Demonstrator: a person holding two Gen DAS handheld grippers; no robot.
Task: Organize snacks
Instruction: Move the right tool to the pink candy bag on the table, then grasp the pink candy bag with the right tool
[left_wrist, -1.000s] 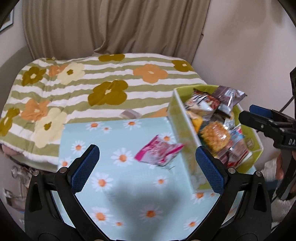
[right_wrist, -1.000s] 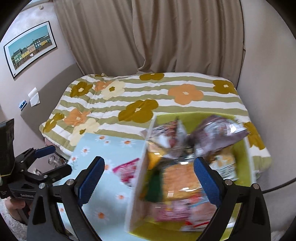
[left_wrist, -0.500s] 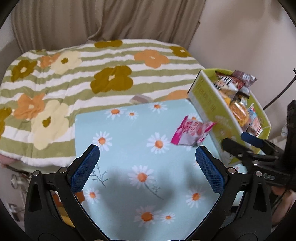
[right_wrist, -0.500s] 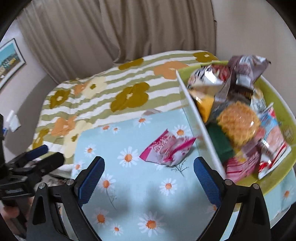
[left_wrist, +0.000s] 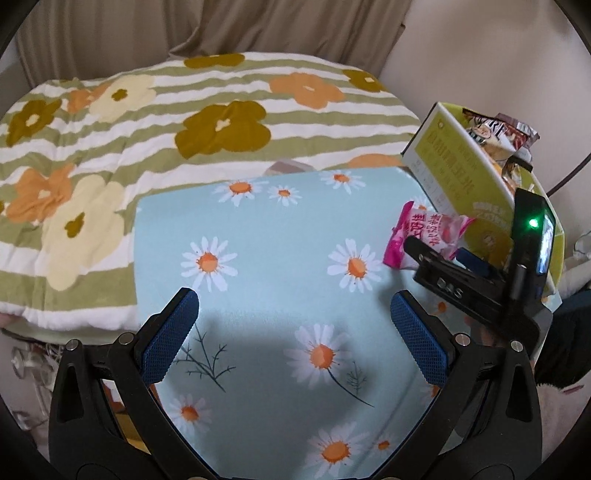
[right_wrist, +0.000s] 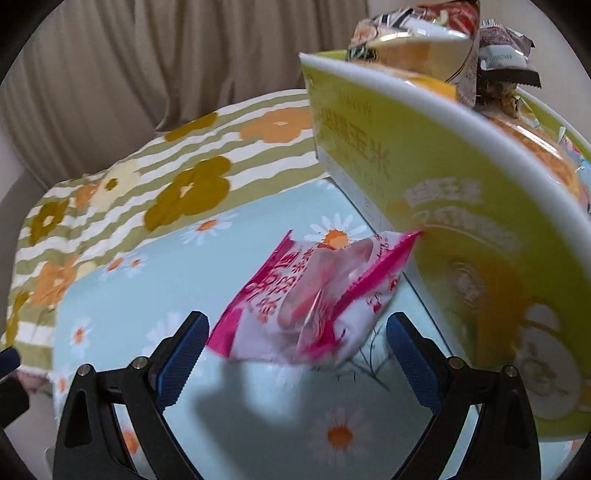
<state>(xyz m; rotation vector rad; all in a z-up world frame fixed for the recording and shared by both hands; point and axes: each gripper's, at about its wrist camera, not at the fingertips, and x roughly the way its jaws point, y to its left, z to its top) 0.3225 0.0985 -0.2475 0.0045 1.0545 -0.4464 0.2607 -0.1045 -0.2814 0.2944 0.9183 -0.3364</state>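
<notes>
A pink snack packet (right_wrist: 314, 295) lies on the light-blue daisy cloth (right_wrist: 122, 295), its corner touching the wall of a yellow-green box (right_wrist: 424, 177) heaped with snack bags (right_wrist: 424, 33). My right gripper (right_wrist: 295, 325) hangs low over the cloth, open, with the packet's near edge between its blue pads (right_wrist: 181, 354); neither pad presses on it. In the left wrist view the right gripper (left_wrist: 439, 254) partly covers the same packet (left_wrist: 424, 229) beside the box (left_wrist: 454, 173). My left gripper (left_wrist: 295, 332) is open above bare cloth, well left of the packet.
Behind the daisy cloth (left_wrist: 277, 258) a green-striped flower blanket (left_wrist: 184, 122) covers the bed, with beige curtains (left_wrist: 184, 26) behind it. A dark cable (left_wrist: 569, 177) runs past the box on the right. Clutter shows below the cloth's left edge (left_wrist: 29, 369).
Both grippers have sunk toward the cloth. The right one swung from above the box down to the pink packet, now between its pads. The left one drew left, away from the box.
</notes>
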